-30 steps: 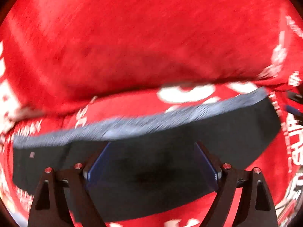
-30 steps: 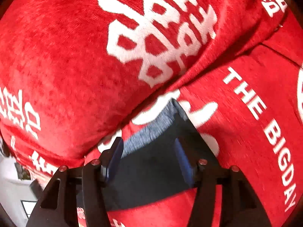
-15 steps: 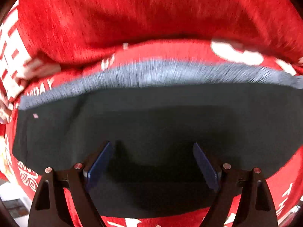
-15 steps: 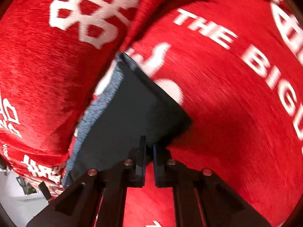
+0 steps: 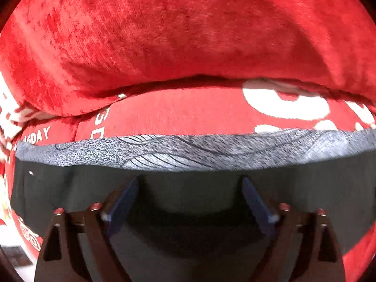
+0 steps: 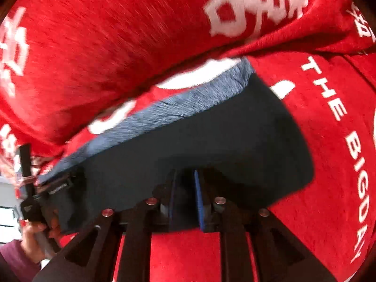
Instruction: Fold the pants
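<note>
Left wrist view: left gripper (image 5: 189,208) has its fingers spread above the dark pants (image 5: 188,188), gripping nothing, as half a second earlier. Right wrist view: right gripper (image 6: 184,198) pinches the pants' near edge, having closed within the last second. Pants lie on the red cover (image 6: 317,152); a fold lift seems imminent.

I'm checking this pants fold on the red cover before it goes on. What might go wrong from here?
1. The left tongs stand open over the dark pants, so that side is free and may sag or shift.
2. The right tongs are nearly shut on the pants' near edge; the pinch looks narrow and could slip.
3. The grey waistband lies close to the red pillow, so a lift may snag there.
</note>
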The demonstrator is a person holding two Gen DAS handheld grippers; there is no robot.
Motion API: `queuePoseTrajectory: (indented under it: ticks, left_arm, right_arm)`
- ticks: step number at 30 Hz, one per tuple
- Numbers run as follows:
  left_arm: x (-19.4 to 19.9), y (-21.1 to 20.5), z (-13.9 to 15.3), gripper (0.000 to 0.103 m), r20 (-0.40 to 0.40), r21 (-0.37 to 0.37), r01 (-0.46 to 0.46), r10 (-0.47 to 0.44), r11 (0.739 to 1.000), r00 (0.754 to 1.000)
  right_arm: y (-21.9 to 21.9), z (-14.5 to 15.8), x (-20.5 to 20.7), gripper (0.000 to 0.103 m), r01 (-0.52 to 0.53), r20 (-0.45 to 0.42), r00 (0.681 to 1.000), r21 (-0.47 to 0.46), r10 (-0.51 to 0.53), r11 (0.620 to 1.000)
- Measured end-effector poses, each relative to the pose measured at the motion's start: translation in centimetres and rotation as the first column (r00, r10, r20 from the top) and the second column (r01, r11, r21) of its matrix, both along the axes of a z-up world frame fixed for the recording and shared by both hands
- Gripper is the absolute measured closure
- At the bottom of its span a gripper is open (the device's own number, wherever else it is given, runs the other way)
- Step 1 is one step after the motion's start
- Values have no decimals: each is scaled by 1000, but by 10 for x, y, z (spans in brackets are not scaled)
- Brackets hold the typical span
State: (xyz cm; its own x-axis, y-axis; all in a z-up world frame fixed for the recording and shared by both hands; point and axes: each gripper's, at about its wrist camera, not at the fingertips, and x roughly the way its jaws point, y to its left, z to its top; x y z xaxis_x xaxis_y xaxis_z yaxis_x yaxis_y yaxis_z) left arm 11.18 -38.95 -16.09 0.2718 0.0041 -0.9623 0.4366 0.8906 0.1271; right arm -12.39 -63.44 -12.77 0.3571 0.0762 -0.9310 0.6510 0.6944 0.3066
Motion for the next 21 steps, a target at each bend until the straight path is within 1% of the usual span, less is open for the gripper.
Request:
queuePoseTrajectory:
  ticks: [1,2,3,4,5,6,7,9,11,12,14,16,18,21]
  left_arm:
    - [2,2,1,4,3,-6,-17,17,1000,1000]
    - [4,2,1,4,-14,-7,-22,22,1000,1000]
    - [7,2,1,4,-23,-8,-28,27,1000,999]
    - [7,2,2,4,-19,-1,-24,24,1000,1000]
    - [7,2,3,4,-13,11,-12,13,1000,1000]
    - [4,1,6,4,-4,29,4,-3,1000,1000]
    - [2,-1,8,4,0,38,14,-14,999,1000]
    - [-3,-3,11,4,-1,46,30,-30,998,1000]
    - [-10,-7,16,4,-10,42,32,-32,999,999]
    - [-8,-7,17,4,-14,39,35,-35,999,999]
    - [-12,-11,21,4,-16,38,46,-45,998,999]
    - [-19,-17,25,4,-14,42,59,-59,997,998]
    - [-26,-25,29,4,-14,49,72,-72,996,997]
    - [-30,-28,28,4,-18,51,79,-78,996,997]
  right_arm:
    - [-5,-7,0,90,26,-1,1000,-5,-26,1000]
    - [-9,-4,-3,89,55,13,998,-12,-55,998]
    - [-15,-1,-7,86,90,11,996,-32,-90,995]
    - [-19,4,-12,86,127,9,992,-56,-126,990]
    - [-24,9,-21,84,158,15,987,-59,-157,986]
    - [-28,12,-28,84,176,24,984,-38,-175,984]
    - [-31,17,-38,82,191,46,980,2,-191,982]
    - [-29,23,-50,73,196,67,978,40,-198,980]
    - [-24,25,-65,56,198,87,974,108,-208,974]
    - [-20,23,-73,54,206,98,970,151,-222,967]
    - [-18,20,-80,53,217,109,964,213,-244,953]
    - [-10,5,-84,53,228,112,958,263,-264,937]
    - [-8,-5,-88,53,239,108,954,299,-281,924]
    - [-8,-16,-92,53,259,106,944,349,-313,900]
